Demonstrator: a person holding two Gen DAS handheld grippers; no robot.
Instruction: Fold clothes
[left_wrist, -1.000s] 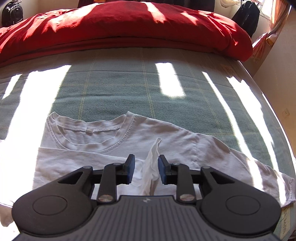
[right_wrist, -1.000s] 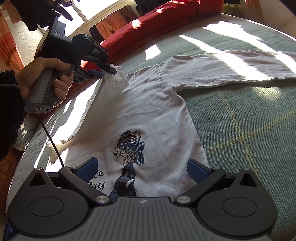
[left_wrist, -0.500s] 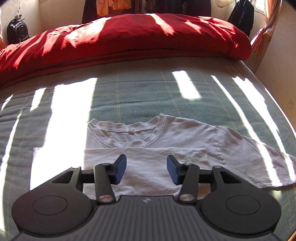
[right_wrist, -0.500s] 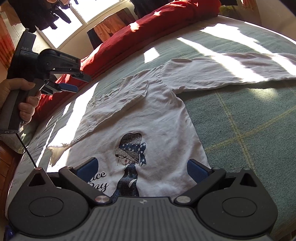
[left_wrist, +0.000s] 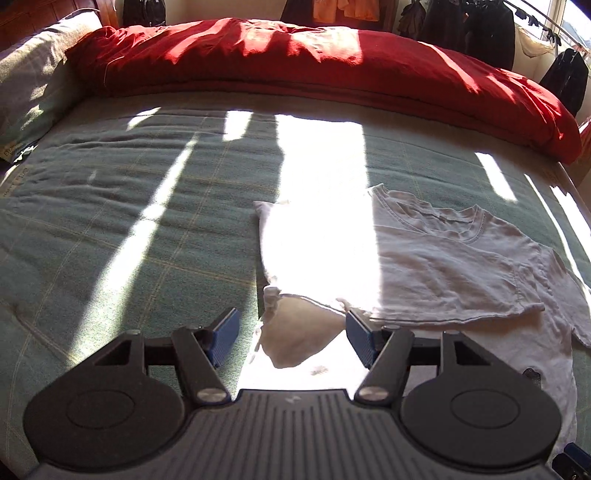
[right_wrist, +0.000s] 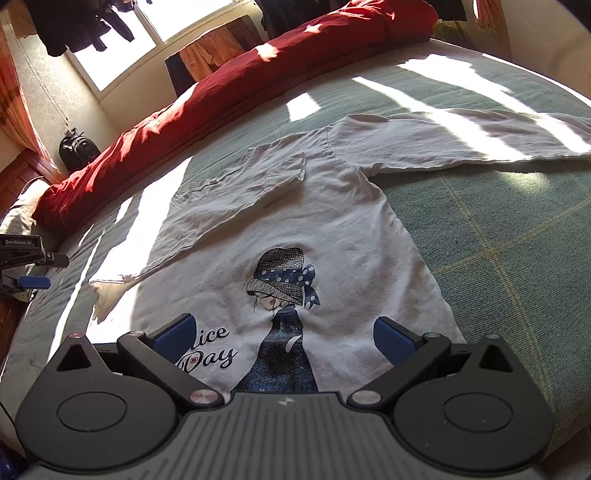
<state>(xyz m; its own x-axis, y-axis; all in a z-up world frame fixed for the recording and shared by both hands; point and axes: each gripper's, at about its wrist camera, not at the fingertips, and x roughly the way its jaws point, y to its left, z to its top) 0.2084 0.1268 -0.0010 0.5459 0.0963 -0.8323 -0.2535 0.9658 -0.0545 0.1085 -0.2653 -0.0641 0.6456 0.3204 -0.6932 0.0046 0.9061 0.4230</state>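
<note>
The white T-shirt (right_wrist: 332, 236) lies flat near the bed's (right_wrist: 517, 258) front edge, collar towards the red duvet (right_wrist: 236, 88), one sleeve folded in, the other (right_wrist: 461, 140) stretched out sideways. The right gripper (right_wrist: 282, 338), wide open and empty, hovers over the hem, probably nearer that sleeve. The left gripper (left_wrist: 288, 338), jaws opening, nothing between them, hangs beside the folded side.

Soft white cotton shirt (right_wrist: 332, 229), coarse woven green blanket (right_wrist: 498, 258), matt black plastic tool (right_wrist: 282, 338)
</note>
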